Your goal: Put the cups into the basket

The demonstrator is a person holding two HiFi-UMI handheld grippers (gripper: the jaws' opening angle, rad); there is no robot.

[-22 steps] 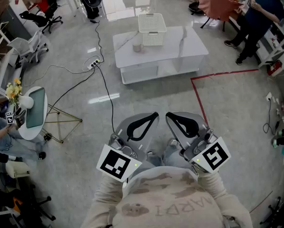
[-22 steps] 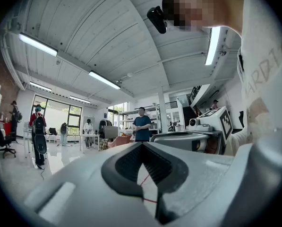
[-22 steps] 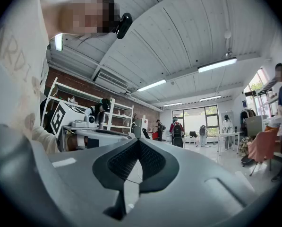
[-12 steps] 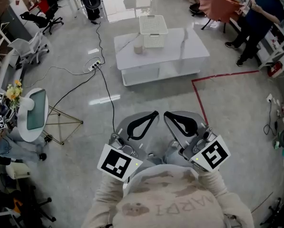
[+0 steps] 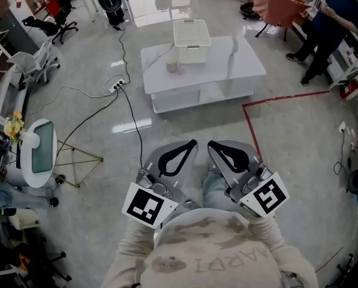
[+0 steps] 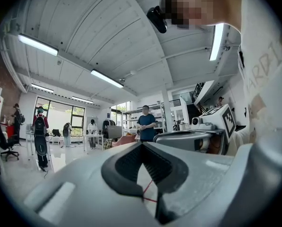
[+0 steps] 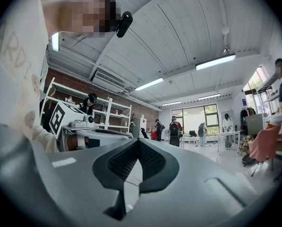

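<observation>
While the left gripper (image 5: pixel 194 143) and right gripper (image 5: pixel 211 144) sit at lower centre of the head view, jaws closed on nothing, the cup (image 5: pixel 173 66) stands on the table (image 5: pixel 241 62) at upper centre. It is well apart from both, up-frame and slightly left, just beside the basket (image 5: pixel 192 39). The left gripper is marginally nearer. Count: one cup, one basket.

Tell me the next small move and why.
Probably walk forward to the white table: the cup stands there beside the basket, well beyond reach. The left gripper and right gripper are held near the body, jaws closed with nothing between them, so no grasp can start yet.
</observation>
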